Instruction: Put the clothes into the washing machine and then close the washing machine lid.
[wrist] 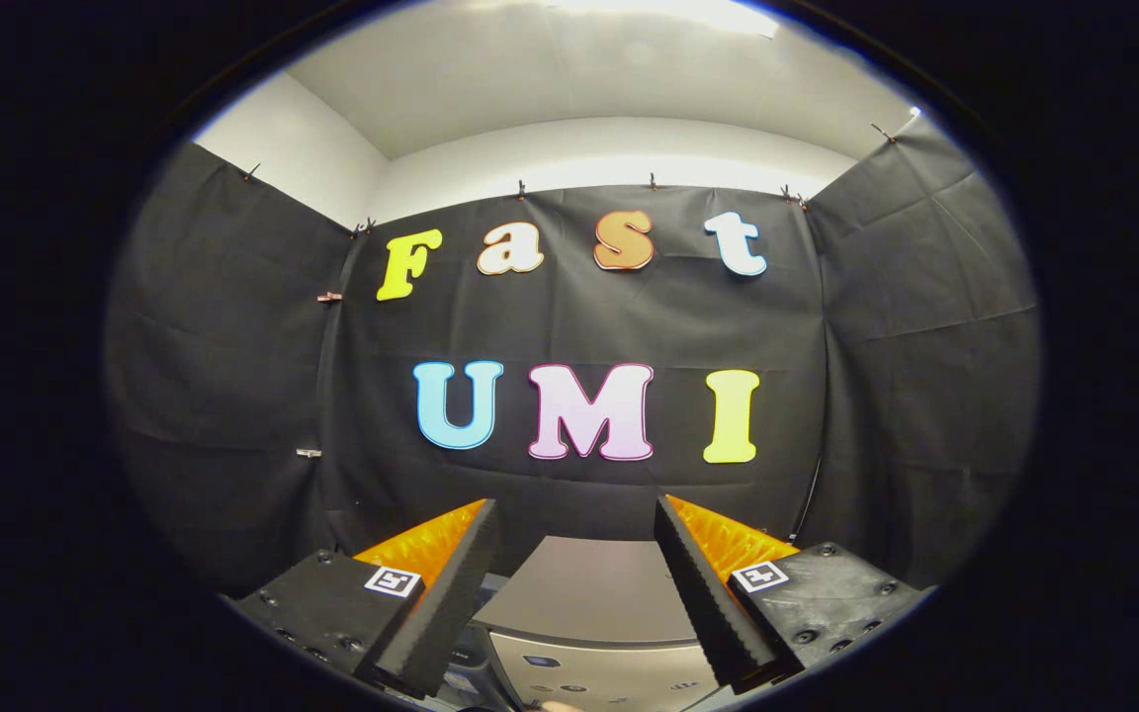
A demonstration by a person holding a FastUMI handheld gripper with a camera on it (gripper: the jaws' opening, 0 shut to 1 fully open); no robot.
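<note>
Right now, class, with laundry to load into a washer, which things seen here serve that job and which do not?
Job:
- grey top-loading washing machine, lid down, between the fingers
- handheld two-finger gripper, open, holding nothing

Not the job:
- black cloth booth wall
- small metal clips pinning that cloth

Black cloth covers the back and both side walls, creased, pinned along its top edge with small clips. Two more clips on the left seam, mid-frame. White wall strip above the cloth, pale ceiling upper centre, bright light at the top.
</note>
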